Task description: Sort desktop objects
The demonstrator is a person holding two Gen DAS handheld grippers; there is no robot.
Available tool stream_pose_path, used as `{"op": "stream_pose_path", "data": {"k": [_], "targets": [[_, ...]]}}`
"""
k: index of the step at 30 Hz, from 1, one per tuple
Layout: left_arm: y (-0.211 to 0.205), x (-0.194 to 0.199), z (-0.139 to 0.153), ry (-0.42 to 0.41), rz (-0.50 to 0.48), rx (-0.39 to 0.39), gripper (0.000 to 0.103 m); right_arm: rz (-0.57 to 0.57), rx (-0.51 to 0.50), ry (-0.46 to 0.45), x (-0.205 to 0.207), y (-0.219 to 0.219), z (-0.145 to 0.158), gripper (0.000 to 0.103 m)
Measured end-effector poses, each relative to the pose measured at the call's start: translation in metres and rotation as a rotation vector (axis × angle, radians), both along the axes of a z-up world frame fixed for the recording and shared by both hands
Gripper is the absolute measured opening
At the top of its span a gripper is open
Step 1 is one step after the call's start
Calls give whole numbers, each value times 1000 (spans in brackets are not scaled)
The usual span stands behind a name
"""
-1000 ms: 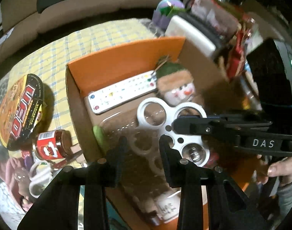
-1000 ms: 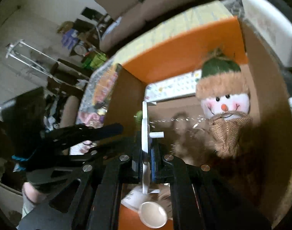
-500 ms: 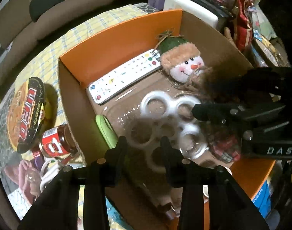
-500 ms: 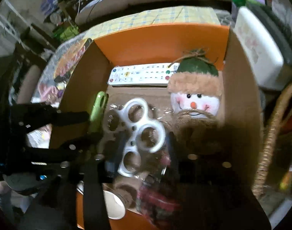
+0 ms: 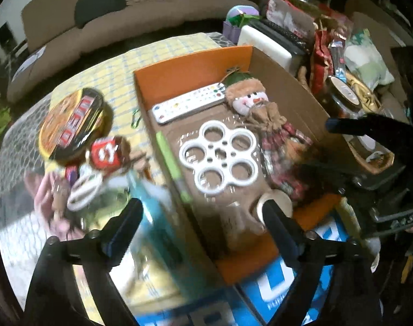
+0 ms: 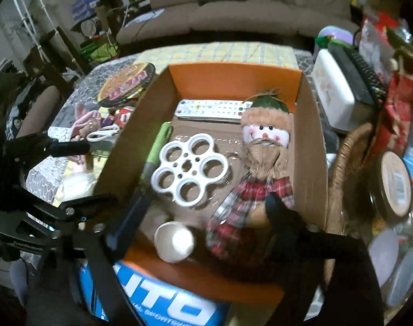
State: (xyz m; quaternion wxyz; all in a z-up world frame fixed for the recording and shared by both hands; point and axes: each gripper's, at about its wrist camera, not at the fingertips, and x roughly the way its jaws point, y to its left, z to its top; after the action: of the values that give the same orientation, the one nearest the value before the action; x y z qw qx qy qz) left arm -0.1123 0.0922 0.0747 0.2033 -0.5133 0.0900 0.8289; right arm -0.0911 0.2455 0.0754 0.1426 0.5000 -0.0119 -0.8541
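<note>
Crowding is the main hazard here — the cardboard box (image 6: 312, 146) already carries a snowman doll (image 6: 263, 157), a white TV remote (image 6: 212, 110), a white six-ring holder (image 6: 190, 169), a green-handled tool (image 6: 159, 146) along its left wall and a small white cup (image 6: 175, 240) near the front edge. Anything else dropped in would likely land on the ring holder or tip the cup, which lies on its side by the orange front flap and looks free to roll. The box sits on a blue printed carton (image 6: 163, 301), so a push against its wall could slide it off square.

Out on the table (image 5: 119, 65), left of the box, more things wait: a round instant-noodle bowl (image 5: 70, 125), a red-labelled jar (image 5: 108, 153) just beside it, and a white loop (image 5: 84, 188) amid blurred pink clutter. These lie close together, so reaching for one risks knocking its neighbour, and the blur in the left wrist view makes exact contacts hard to judge.

Both tools are released and empty. The left hand-held gripper (image 5: 203, 214) has its jaws spread wide, straddling the box's left wall without touching anything. The right hand-held gripper (image 6: 195, 206) is likewise wide apart above the front of the box, holding nothing — its right finger (image 6: 281, 214) overlaps the doll's plaid body in view, though contact cannot be told.
</note>
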Motion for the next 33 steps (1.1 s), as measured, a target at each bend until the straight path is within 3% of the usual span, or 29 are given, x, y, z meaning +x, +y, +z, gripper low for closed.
{"op": "stream_pose_path", "data": {"k": [4, 8, 18, 23, 33], "targets": [[-22, 27, 2, 21, 69, 24, 103, -19, 29, 41, 31, -12, 9, 103], [-44, 51, 4, 50, 141, 49, 103, -57, 72, 80, 58, -20, 16, 103], [-84, 99, -8, 112, 290, 67, 103, -131, 41, 136, 106, -31, 15, 103], [-99, 107, -33, 110, 358, 82, 103, -146, -6, 120, 112, -41, -10, 103], [-99, 107, -69, 110, 387, 48, 103, -176, 75, 105, 108, -57, -59, 103]]}}
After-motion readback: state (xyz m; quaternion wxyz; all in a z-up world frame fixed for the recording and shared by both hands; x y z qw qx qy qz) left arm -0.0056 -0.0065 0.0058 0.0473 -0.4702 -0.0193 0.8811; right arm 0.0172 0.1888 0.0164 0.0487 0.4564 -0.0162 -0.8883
